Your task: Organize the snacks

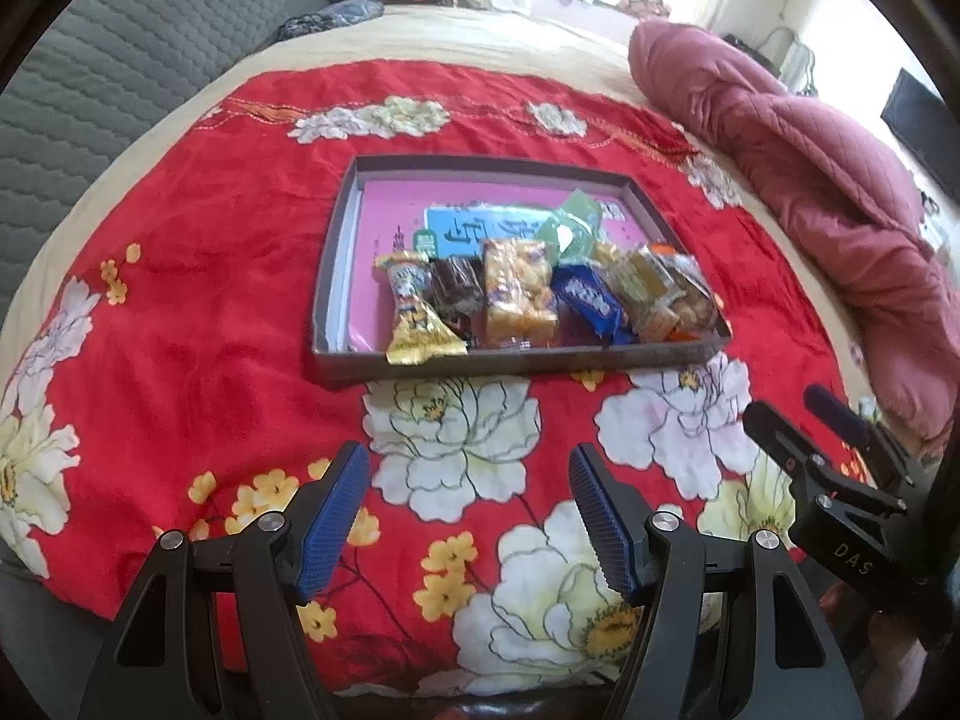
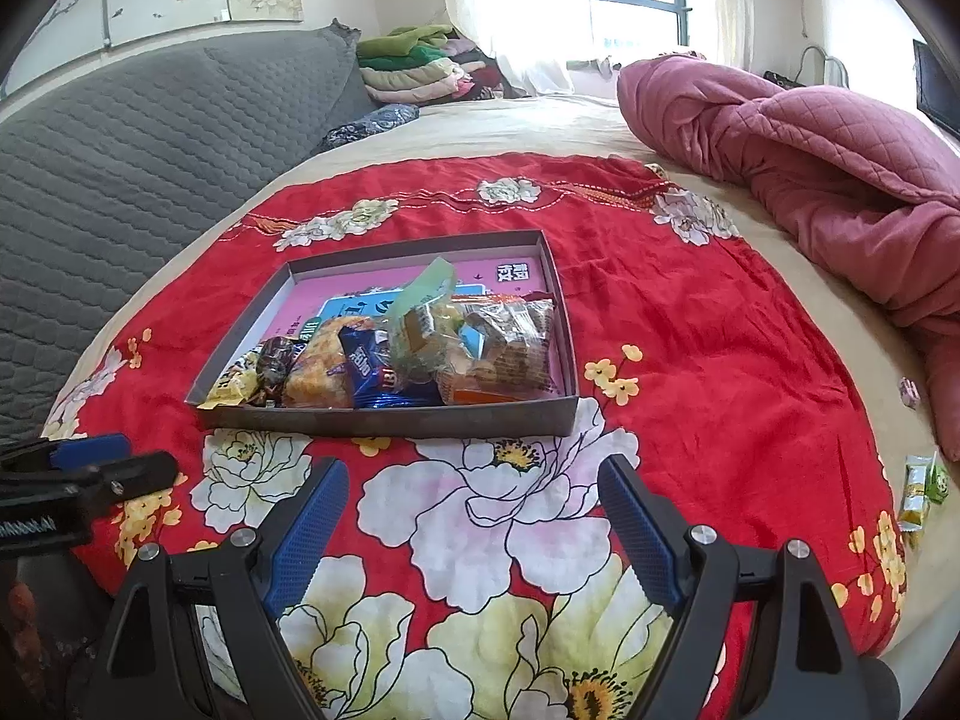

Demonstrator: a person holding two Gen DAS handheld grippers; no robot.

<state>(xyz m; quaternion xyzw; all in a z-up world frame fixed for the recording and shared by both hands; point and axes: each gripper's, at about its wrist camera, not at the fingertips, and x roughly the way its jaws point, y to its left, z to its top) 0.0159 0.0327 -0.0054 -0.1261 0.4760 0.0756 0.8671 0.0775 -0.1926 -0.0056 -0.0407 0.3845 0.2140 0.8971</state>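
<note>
A shallow grey box (image 1: 336, 276) sits near the middle of a red flowered cloth (image 1: 198, 312) spread over the bed, and the snacks are gathered inside it, crowded along the near wall. From the left there is a gold twist-ended packet (image 1: 414, 315), its lower end lapping over the rim, then a dark brown wrapped piece (image 1: 457, 291), a clear pack of golden puffed bars (image 1: 519, 294), a blue wrapper (image 1: 591, 303) and a clear bag of biscuits (image 1: 654, 294). A green packet (image 1: 570, 228) lies behind them on the pink printed lining of the box.

Both tongs hang over the cloth on the near side of the box, well apart from it. The left gripper (image 1: 468, 525) has its blue pads spread with nothing between them. The right gripper (image 2: 474, 534) stands the same way, wide and empty, over a big white flower.

Off at the cloth's right edge, two small packets (image 2: 921, 489) lie outside the box. A rumpled pink quilt (image 2: 810, 150) is heaped at the far right, a grey quilted cover (image 2: 138, 150) lies to the left, and folded clothes (image 2: 414, 72) are stacked by the window.
</note>
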